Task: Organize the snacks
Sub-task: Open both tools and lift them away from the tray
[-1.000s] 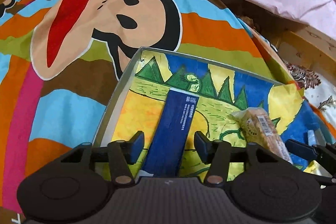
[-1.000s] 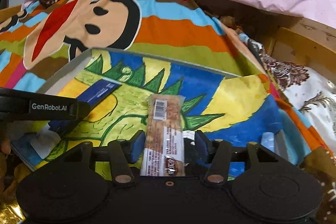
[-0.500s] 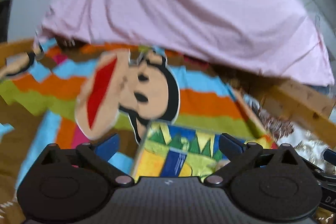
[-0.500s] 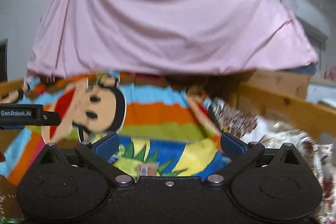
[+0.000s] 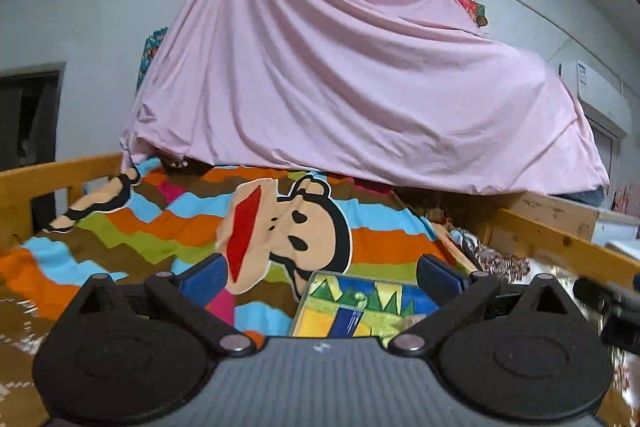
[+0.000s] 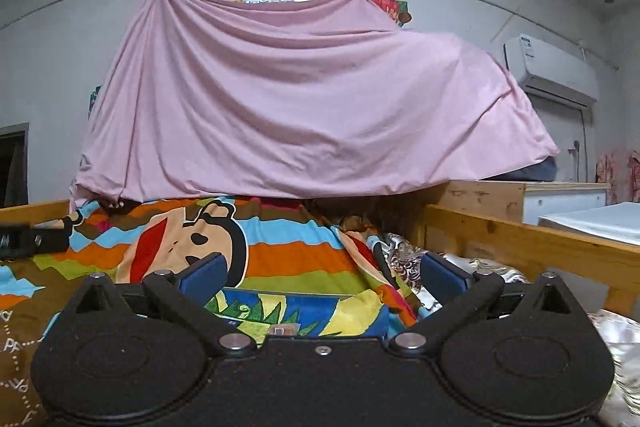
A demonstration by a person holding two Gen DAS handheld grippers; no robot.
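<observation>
A shallow box [image 5: 320, 293] with a painted green, yellow and blue bottom lies on the striped bed cover. A dark blue snack packet [image 5: 349, 321] lies in it, mostly hidden behind my left gripper's body. My left gripper [image 5: 323, 277] is open and empty, raised above and behind the box. In the right wrist view the same box [image 6: 332, 301] shows low in the frame, with the end of a brown snack bar [image 6: 283, 329] just visible. My right gripper [image 6: 322, 277] is open and empty too, lifted clear of the box.
The bed cover [image 5: 168, 223] bears a big cartoon face. A pink sheet [image 6: 304, 99] hangs over the far end. Wooden bed rails [image 6: 532, 243] run along the right, another rail [image 5: 48, 179] on the left. A patterned cloth [image 6: 404, 259] lies by the right rail.
Both grippers let go of their snacks, opened wide, and lifted up and back from the box. The blue packet and the brown bar stay lying in the box.
</observation>
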